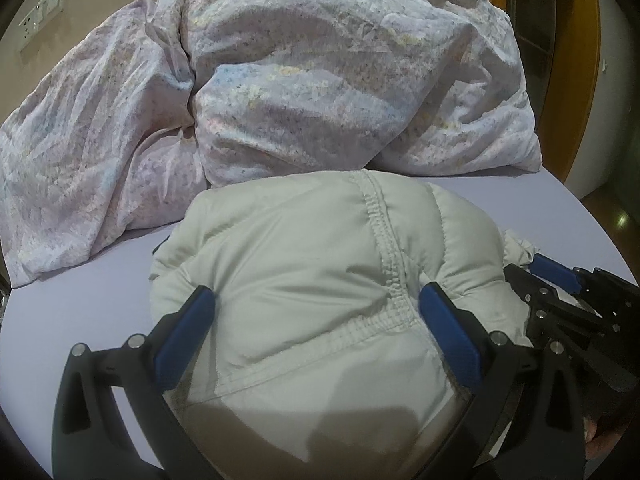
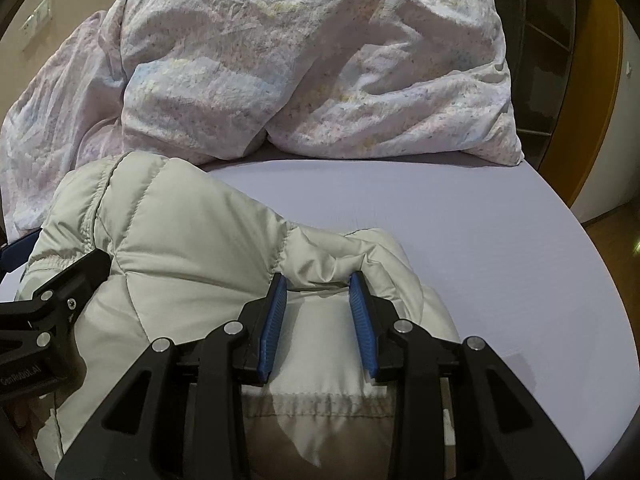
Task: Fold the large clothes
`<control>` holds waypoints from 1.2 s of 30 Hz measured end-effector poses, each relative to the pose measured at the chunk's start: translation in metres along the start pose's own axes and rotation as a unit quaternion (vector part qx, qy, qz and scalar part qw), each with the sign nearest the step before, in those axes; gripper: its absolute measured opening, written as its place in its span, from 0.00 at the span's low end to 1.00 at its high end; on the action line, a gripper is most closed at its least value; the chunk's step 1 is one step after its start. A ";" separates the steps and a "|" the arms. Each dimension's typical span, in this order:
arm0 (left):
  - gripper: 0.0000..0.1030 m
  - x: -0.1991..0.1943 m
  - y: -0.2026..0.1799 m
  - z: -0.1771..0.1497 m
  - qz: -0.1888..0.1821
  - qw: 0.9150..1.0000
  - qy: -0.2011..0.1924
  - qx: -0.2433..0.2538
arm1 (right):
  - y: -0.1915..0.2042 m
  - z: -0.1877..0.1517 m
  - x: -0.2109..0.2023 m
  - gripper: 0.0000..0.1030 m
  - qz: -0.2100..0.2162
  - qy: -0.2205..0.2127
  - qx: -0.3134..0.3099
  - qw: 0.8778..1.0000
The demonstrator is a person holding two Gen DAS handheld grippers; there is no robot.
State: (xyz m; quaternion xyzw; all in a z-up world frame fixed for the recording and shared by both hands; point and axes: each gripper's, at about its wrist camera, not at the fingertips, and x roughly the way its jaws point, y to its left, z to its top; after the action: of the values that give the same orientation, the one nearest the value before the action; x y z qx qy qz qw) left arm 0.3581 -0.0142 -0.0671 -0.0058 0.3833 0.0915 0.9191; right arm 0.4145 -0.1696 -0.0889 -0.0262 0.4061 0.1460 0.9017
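Jacket (image 1: pixel 320 264), pale grey-white, puffy/quilted, lies bunched on the bed (image 1: pixel 100 276), on the lavender sheet, near side of the mattress w/ a gathered seam running up its middle. Beyond it, a crumpled floral duvet (image 1: pixel 300 80) is heaped across the far part of the bed; the duvet's near edge is just beside the jacket's far edge in the left wrist view, can't tell if touching.

Left tongs (image 1: pixel 316 300): spread wide over the jacket, blue pads (image 1: pixel 448 344) straddling the padded panel on both sides of the seam, not pinching fabric. Fingers sit right at the cloth; contact not clear.

Right tongs (image 2: pixel 318 284): narrower gap, fingers roughly parallel, over the right part of the jacket. A puckered fold of fabric bunches at the fingertips, between them; whether it's actually gripped can't be told, since a clear gap shows between the pads (image 2: pixel 274 328) lower down.

Each tool shows in the other's cam: right tongs at the jacket's right edge w/ a scrunched bit of cloth at the tip, left tongs at the jacket's left side.

Bkgd: beige wall w/ a socket/switch strip (image 1: pixel 40 16) upper left; wooden door frame (image 1: pixel 576 80) at right, wood floor below it.
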 end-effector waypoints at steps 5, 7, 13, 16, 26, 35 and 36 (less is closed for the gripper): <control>0.98 0.006 0.001 -0.003 -0.002 1.000 -0.004 -0.007 | -0.001 -0.001 0.001 0.33 0.002 -0.001 -0.001 1.000; 0.98 0.008 0.001 -0.004 -0.001 1.000 -0.007 -0.010 | -0.001 -0.003 0.002 0.33 0.002 -0.005 0.000 1.000; 0.98 0.014 0.000 -0.007 0.003 1.000 -0.016 -0.016 | 0.001 -0.003 0.007 0.33 -0.005 -0.018 -0.001 1.000; 0.98 0.017 -0.001 -0.005 0.005 1.000 -0.015 -0.016 | 0.002 -0.001 0.010 0.33 -0.008 -0.014 -0.002 1.000; 0.98 -0.018 0.021 0.002 -0.043 0.999 0.006 -0.025 | -0.021 0.026 -0.012 0.75 0.068 0.073 0.038 0.994; 0.98 -0.058 0.084 -0.017 -0.073 0.992 0.042 -0.091 | -0.087 0.025 -0.007 0.91 0.171 0.176 0.134 0.960; 0.98 -0.060 0.089 -0.021 -0.078 0.991 0.049 -0.097 | -0.093 0.022 -0.003 0.91 0.181 0.192 0.144 0.954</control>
State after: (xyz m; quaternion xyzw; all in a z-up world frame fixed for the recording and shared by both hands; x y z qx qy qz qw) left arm 0.2865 0.0623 -0.0347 -0.1288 0.4153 0.0560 0.8988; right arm 0.4550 -0.2555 -0.0782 0.1502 0.5863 0.2386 0.7594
